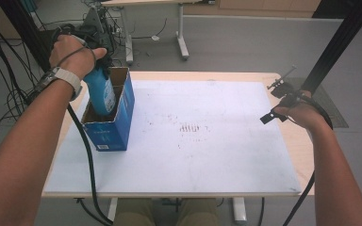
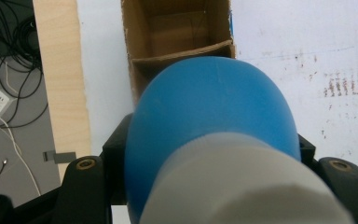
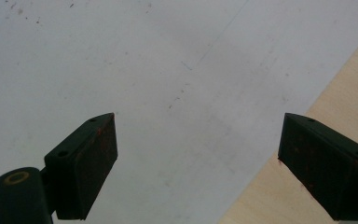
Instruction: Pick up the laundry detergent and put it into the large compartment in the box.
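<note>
A white-topped surface point(image 1: 207, 155) with a pale wooden rim spans the middle of the high view, faint reddish marks at its centre. At its left side stands an open blue cardboard box point(image 1: 109, 127), brown inside and split by a cardboard divider point(image 2: 182, 53) into compartments. A white label with small print sits low on its near face, and pale lettering runs above it; neither can be read.

The left gripper point(image 1: 92, 61), at the upper left of the high view, is closed around a blue bottle point(image 1: 101, 92) near its top. In the left gripper view the bottle's rounded blue body point(image 2: 209, 116) and grey-white cap end point(image 2: 242, 186) bulge up between the black fingers point(image 2: 81, 186), which press on it from both sides. The bottle hangs roughly upright, long axis pointing down into the box, its lower end already inside the opening on the near side of the divider. A pale label on its side shows print too small to make out.

The coming move appears to turn on one relation: the bottle sits directly over the near compartment, so a straight descent should seat it, provided it clears the divider and the box walls.

The right gripper point(image 1: 277, 101) is well apart, at the right edge of the high view over the rim of the surface. Its fingers point(image 3: 86, 163) stand wide with nothing between them.
</note>
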A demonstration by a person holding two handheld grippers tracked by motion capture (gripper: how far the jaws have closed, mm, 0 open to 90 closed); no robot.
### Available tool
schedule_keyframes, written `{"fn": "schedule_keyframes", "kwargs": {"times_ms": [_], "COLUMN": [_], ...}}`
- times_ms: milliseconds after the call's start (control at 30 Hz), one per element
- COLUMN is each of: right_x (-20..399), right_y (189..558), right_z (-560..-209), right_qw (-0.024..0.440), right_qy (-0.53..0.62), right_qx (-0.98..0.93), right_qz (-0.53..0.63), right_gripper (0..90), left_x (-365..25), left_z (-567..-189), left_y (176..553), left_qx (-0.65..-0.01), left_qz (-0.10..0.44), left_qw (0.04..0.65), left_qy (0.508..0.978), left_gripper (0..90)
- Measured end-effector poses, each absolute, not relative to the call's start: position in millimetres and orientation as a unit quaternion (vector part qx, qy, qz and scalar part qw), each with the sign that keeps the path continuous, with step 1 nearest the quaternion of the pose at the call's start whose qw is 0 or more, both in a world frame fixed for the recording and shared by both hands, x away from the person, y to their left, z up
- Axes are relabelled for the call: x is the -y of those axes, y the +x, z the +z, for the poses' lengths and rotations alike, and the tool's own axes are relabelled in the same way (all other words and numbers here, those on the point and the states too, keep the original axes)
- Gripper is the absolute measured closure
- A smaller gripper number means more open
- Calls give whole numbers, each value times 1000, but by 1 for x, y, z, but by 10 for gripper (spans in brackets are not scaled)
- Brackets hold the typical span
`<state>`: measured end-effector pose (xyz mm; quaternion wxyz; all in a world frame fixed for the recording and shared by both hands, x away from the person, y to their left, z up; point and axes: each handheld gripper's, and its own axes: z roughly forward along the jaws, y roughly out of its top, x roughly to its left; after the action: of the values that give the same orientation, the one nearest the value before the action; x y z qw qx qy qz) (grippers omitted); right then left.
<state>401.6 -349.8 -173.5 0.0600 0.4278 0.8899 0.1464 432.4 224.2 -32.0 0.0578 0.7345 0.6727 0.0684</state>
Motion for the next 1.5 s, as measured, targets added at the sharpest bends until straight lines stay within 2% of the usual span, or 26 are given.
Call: {"fn": "schedule_keyframes", "kwargs": {"times_ms": [1033, 1500], "right_x": [343, 350], "right_y": [409, 404], "right_z": [-179, -178], "right_qw": [52, 53], "right_qy": [424, 436], "right_qx": [-893, -888], "right_qz": [140, 139], "right_gripper": [121, 121], "left_x": [-224, -225], "left_z": [-94, -110], "left_y": [433, 432], "left_qx": [-655, -650], "left_qz": [79, 81], "left_qw": [54, 58], "left_qy": [750, 753], "left_gripper": [392, 391]}}
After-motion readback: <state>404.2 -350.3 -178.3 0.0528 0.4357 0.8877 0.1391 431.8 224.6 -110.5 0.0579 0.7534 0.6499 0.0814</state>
